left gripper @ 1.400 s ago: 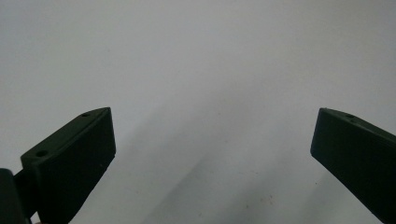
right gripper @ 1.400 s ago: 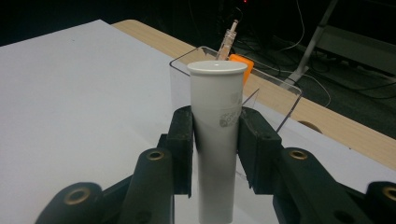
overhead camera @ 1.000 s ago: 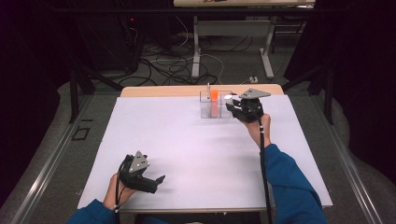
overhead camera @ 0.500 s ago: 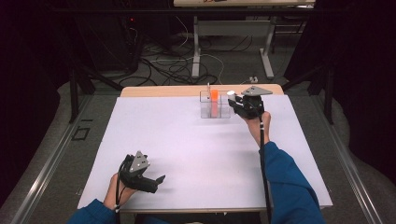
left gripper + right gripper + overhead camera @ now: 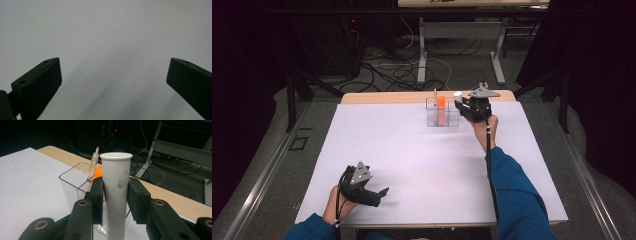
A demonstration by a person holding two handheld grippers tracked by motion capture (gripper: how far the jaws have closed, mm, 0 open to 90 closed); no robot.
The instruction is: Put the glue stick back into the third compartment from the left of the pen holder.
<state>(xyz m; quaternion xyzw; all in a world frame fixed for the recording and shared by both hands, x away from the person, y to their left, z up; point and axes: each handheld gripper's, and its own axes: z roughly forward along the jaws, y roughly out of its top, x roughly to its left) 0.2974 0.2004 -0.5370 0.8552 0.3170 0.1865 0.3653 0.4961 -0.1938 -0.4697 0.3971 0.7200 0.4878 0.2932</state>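
My right gripper [image 5: 115,198] is shut on an upright white tube [image 5: 116,185], its pads pressing both sides. In the high view that gripper [image 5: 462,106] holds the white tube [image 5: 457,94] just right of a clear plastic organizer [image 5: 434,117] at the far edge of the white table cover. An orange tube [image 5: 441,108] and a thin clear pen-like item [image 5: 93,163] stand inside the organizer [image 5: 72,180]. My left gripper [image 5: 382,192] rests near the front left of the table, jaws wide apart. Between the left gripper's fingers [image 5: 37,83] lies bare white surface.
The white cover [image 5: 412,160] spans the table, with a wooden strip [image 5: 382,97] along the far edge. Beyond it are floor cables [image 5: 402,70] and the legs of another table [image 5: 498,55]. Dark curtains close both sides.
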